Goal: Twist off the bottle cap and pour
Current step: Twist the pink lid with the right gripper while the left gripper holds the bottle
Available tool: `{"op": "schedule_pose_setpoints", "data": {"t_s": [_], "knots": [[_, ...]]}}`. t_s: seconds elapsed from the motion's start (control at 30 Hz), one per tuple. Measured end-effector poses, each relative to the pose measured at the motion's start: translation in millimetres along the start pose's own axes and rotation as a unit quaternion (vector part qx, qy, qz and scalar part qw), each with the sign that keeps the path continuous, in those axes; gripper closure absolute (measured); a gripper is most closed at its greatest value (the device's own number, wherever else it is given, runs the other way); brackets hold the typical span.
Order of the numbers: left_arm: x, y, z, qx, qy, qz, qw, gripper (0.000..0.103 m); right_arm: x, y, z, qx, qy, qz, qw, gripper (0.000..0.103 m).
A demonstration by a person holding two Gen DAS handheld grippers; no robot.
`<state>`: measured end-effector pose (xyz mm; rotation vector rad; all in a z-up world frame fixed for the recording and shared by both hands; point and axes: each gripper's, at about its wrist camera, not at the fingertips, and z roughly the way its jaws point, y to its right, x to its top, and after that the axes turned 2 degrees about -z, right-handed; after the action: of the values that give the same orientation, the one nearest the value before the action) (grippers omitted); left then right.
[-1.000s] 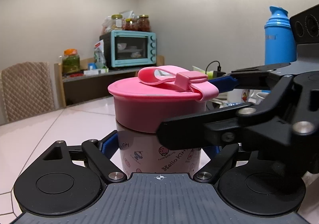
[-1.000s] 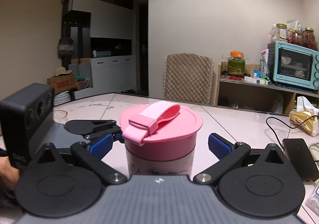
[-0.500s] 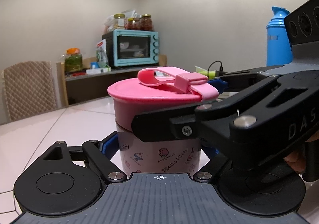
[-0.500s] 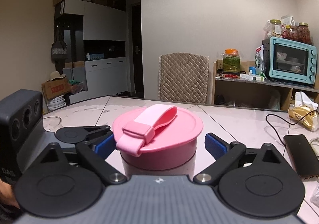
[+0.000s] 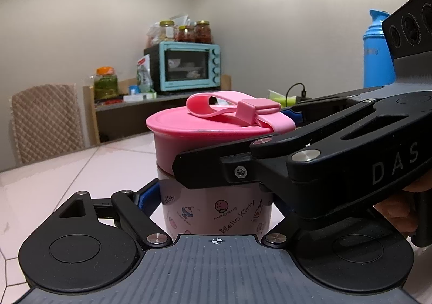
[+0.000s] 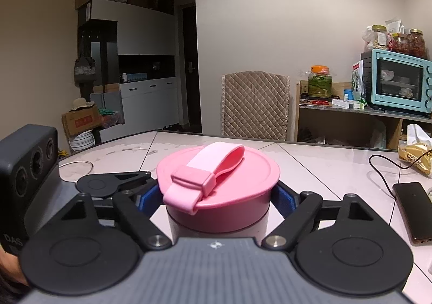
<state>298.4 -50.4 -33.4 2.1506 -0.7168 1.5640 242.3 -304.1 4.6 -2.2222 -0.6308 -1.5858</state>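
Pale pink tiles cover the table [image 6: 337, 163] that fills the near ground of both wrist views, with a plain beige wall behind. At the far left in the right wrist view stands a white and dark cabinet [image 6: 135, 66]. Right of it a quilted chair back [image 6: 255, 106] rises behind the table's far edge. Further right a wooden shelf carries an orange-lidded jar [image 6: 320, 82] and a turquoise toaster oven [image 6: 399, 82] with glass jars on top.

Near the middle of the table stands the bottle [image 5: 216, 209], pinkish white with small cartoon prints, upright and topped by a wide pink cap [image 6: 218, 177] with a looped strap across it. The left gripper [image 5: 216, 201] is clamped on the bottle's printed body, below the cap. The right gripper [image 6: 218, 197] reaches in from the right, its blue pads [image 6: 283, 197] pressed against both sides of the cap.

On the right of the table lie a black cable and a dark phone [image 6: 413, 209]. A blue thermos [image 5: 376, 52] stands at the far right in the left wrist view.
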Motion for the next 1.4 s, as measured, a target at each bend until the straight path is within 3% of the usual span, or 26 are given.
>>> {"op": "schedule_pose_setpoints", "data": {"t_s": [0.33,0.53,0.83,1.1,1.23,1.4], "knots": [[-3.5,-3.8,-0.5,-0.003,0.005,-0.001,1.0,0.014,-4.2,-4.2,-0.2,0.011,0.002,-0.019,1.0,0.018],[-5.4,-5.4,0.6,-0.005,0.009,-0.003,0.9999,0.014,-5.7,2.7,-1.3,0.04,0.006,-0.035,0.999,0.018],[-16.8,-1.7,-9.3,-0.006,0.011,-0.002,0.9999,0.014,0.2,27.6,1.4,0.129,-0.004,-0.071,0.989,0.018],[-15.5,-2.3,-7.9,-0.005,0.01,-0.002,0.9999,0.014,8.9,59.1,9.6,0.242,-0.004,-0.104,0.965,0.018],[-12.3,-4.7,-6.1,-0.006,0.009,-0.002,0.9999,0.014,14.0,64.5,11.4,0.271,-0.005,-0.115,0.956,0.018],[-11.6,-6.1,-5.7,-0.007,0.009,-0.002,0.9999,0.014,19.0,62.0,7.2,0.273,-0.01,-0.117,0.955,0.018]]}}
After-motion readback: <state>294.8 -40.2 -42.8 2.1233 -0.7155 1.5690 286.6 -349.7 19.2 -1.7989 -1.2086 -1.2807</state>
